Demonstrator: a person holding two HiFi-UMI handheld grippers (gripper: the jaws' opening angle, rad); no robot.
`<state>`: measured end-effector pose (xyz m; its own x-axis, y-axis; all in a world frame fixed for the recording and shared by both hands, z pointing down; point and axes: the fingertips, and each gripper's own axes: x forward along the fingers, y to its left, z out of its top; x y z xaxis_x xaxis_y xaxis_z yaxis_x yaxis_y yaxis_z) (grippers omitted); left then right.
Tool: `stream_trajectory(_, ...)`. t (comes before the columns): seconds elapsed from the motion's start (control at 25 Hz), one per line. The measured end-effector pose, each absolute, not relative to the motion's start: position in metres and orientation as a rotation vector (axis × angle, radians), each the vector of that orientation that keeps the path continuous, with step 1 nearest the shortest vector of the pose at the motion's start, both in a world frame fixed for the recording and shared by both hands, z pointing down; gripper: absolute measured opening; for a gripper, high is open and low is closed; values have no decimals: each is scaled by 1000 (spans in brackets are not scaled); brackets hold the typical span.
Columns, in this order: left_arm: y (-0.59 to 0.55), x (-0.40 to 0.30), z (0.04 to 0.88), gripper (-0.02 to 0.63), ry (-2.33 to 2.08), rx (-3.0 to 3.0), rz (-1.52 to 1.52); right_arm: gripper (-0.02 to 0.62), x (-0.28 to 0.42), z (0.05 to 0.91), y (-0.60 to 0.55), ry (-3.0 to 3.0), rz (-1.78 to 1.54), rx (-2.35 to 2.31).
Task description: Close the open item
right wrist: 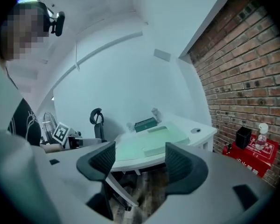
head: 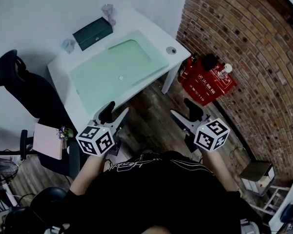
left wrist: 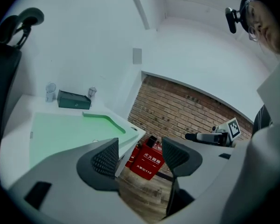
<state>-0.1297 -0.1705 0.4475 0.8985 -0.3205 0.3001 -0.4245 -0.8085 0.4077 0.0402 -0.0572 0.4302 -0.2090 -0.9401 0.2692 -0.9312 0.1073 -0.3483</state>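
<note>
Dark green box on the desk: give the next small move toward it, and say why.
Probably bring both grippers forward over the desk. The left gripper and right gripper hang above the wooden floor, short of the desk's near edge, fingers apart and empty, while the dark green box sits at its far side.

Only one sign that we can read: the red box on the floor

On the front of the red box (left wrist: 146, 159) by the brick wall we see two lines of white print. The upper line is in large Chinese characters that we cannot make out surely, and the smaller lower line ends in the number 119. On the dark green box (head: 92, 32) on the white desk (head: 158, 30) we find only a small pale mark, too small to read. The cubes on the left gripper (head: 114, 114) and the right gripper (head: 185, 112) bear black-and-white square markers, with patterns only and no letters or numbers.
</note>
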Motion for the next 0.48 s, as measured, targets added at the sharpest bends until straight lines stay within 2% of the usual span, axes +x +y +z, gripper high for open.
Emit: stream_trajectory(0.48, -251, -118, 463, 291, -796, 2494, 300, 322, 102, 468, -188, 2482, -790, -1913)
